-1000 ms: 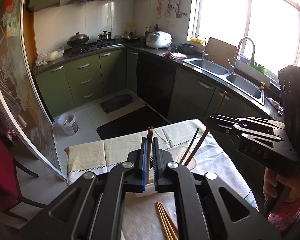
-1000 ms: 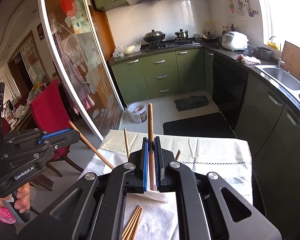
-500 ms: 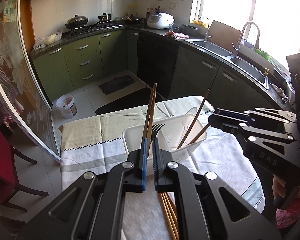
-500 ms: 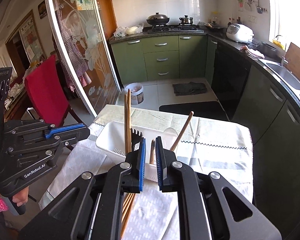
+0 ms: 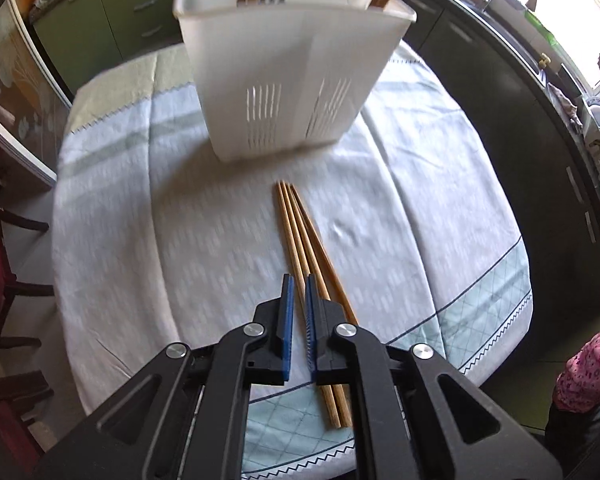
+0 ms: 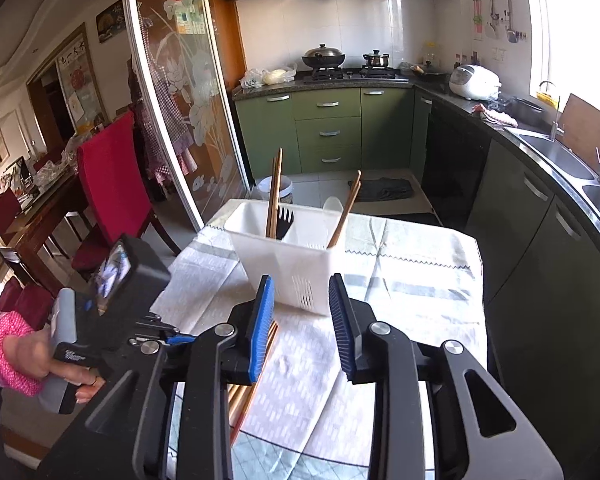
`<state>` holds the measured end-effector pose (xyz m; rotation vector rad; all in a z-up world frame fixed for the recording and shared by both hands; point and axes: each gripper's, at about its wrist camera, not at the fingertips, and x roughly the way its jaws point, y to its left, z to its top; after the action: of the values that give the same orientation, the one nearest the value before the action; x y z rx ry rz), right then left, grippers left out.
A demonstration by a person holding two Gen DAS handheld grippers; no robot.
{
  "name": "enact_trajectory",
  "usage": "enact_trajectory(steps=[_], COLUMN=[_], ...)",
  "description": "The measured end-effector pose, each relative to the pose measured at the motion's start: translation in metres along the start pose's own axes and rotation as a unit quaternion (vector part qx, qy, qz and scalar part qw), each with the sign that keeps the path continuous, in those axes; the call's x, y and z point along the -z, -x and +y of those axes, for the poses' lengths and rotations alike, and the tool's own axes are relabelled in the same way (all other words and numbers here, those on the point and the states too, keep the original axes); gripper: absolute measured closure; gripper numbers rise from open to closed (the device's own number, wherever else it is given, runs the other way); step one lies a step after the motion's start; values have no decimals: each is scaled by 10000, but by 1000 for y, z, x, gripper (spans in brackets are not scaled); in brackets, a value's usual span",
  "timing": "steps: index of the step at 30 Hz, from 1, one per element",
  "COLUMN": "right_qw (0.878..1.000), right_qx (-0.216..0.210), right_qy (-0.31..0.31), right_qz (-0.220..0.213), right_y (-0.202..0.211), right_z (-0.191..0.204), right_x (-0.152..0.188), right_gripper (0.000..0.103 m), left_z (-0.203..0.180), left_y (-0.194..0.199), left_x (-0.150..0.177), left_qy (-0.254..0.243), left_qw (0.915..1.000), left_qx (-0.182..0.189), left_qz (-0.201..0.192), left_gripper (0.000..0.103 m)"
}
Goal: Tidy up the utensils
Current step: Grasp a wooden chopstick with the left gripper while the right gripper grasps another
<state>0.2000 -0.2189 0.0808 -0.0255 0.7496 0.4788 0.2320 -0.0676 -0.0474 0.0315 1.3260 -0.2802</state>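
Note:
A white slotted utensil holder (image 5: 292, 76) stands on the table and holds chopsticks, a black fork (image 6: 285, 220) and a clear spoon. It also shows in the right wrist view (image 6: 296, 264). Three wooden chopsticks (image 5: 306, 256) lie on the tablecloth in front of it. My left gripper (image 5: 297, 284) is low over their near part, its jaws a narrow gap apart around one chopstick, not clamped. My right gripper (image 6: 300, 292) is open and empty, held above the table facing the holder. The left gripper's body (image 6: 112, 300) shows at left there.
The round table carries a pale blue-and-white cloth (image 5: 148, 248). A red chair (image 6: 112, 176) stands at the left, a glass sliding door (image 6: 180, 92) behind it. Dark cabinets and a sink (image 6: 556, 152) run along the right.
Both grippers have let go of their chopsticks into the holder. The left has dropped down to the chopsticks on the cloth. The right has opened wide and pulled back.

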Motion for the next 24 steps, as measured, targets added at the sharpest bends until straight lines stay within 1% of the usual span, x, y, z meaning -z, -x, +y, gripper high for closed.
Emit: enact_trajectory(steps=[4, 10, 13, 18, 24], right_qw=[9999, 9992, 9986, 9979, 9968], right_qx=[-44, -82, -140, -258, -398], right_qy=[-76, -278, -353, -371, -393], right_qz=[128, 286, 363, 469, 570], right_y=[8, 7, 2, -6, -17], right_z=[-9, -24, -30, -28, -20], right_x=[27, 55, 60, 67, 71], right_gripper=[73, 72, 72, 72, 72], left_z=[-6, -12, -13, -15, -17], left_y=[-29, -49, -58, -68, -76], left_x=[2, -4, -5, -6, -4], left_qy=[0, -32, -42, -49, -4], left_qw=[9995, 9985, 9976, 9965, 9959], left_qx=[-111, -330, -432, -587, -647], left_qz=[284, 435, 536, 598, 629], left_gripper=[97, 97, 97, 97, 95])
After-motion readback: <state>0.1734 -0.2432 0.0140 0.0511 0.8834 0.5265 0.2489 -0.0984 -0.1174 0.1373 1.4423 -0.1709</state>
